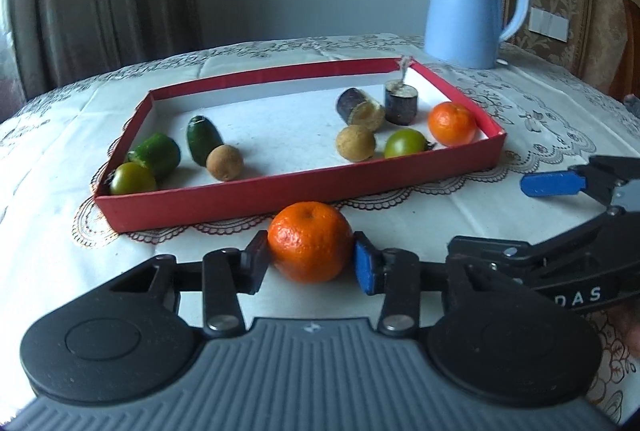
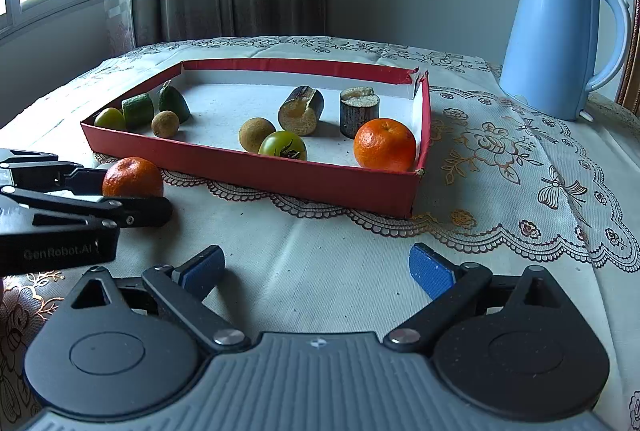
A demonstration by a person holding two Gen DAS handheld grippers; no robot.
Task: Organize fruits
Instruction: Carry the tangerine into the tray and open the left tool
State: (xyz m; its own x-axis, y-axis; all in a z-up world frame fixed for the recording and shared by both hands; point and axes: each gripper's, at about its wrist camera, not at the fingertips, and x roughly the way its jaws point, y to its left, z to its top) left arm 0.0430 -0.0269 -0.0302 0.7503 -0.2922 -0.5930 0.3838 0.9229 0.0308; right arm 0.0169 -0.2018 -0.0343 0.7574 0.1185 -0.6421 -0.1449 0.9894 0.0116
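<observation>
A red shallow box lies on the table. It holds an orange tangerine at its right end, green tomatoes, brown round fruits, green cucumber pieces and dark sugarcane pieces. A second tangerine sits on the cloth just in front of the box. My left gripper is shut on this tangerine, its pads touching both sides. My right gripper is open and empty over the bare cloth to the right of the left one.
A light blue kettle stands behind the box at the right. A lace tablecloth covers the table. Curtains and a wall are behind the table.
</observation>
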